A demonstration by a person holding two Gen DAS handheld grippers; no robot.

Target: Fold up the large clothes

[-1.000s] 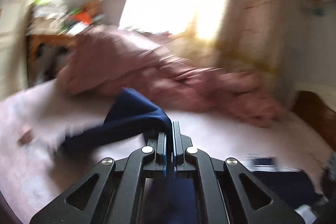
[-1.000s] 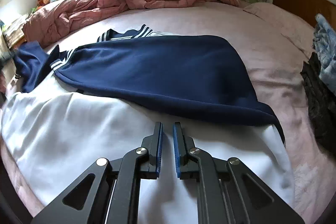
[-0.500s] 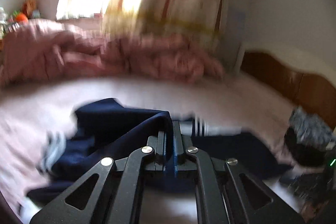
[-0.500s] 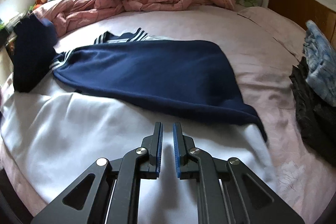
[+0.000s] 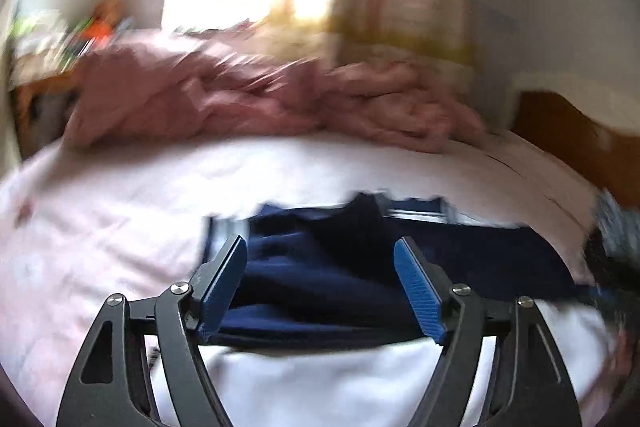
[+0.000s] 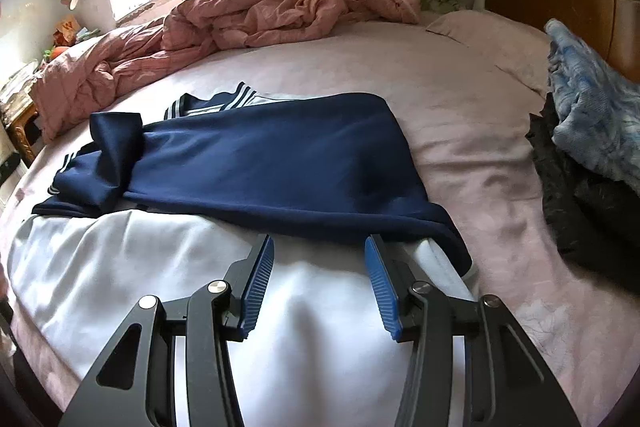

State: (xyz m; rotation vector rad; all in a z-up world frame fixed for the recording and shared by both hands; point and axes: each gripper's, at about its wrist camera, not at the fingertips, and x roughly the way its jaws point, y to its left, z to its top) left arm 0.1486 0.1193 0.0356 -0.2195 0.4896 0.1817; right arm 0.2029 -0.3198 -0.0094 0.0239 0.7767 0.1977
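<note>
Our left gripper (image 5: 320, 295) is opening over the navy sleeve (image 6: 114, 155); our right gripper (image 6: 320, 279) is also opening, empty, above the white part of the garment (image 6: 180, 267) on the bed (image 6: 460, 131). We think the loose sleeve may unfold when released.

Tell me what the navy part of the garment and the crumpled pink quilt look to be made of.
Navy part of the garment: looks like a smooth, slightly shiny knit, maybe polyester sportswear; it shows soft sheen and broad, shallow folds. Pink quilt: seems a thin padded cotton-like fabric with a matte finish; it bunches in many fine, crisp wrinkles. Neither fibre can be confirmed by sight.
</note>
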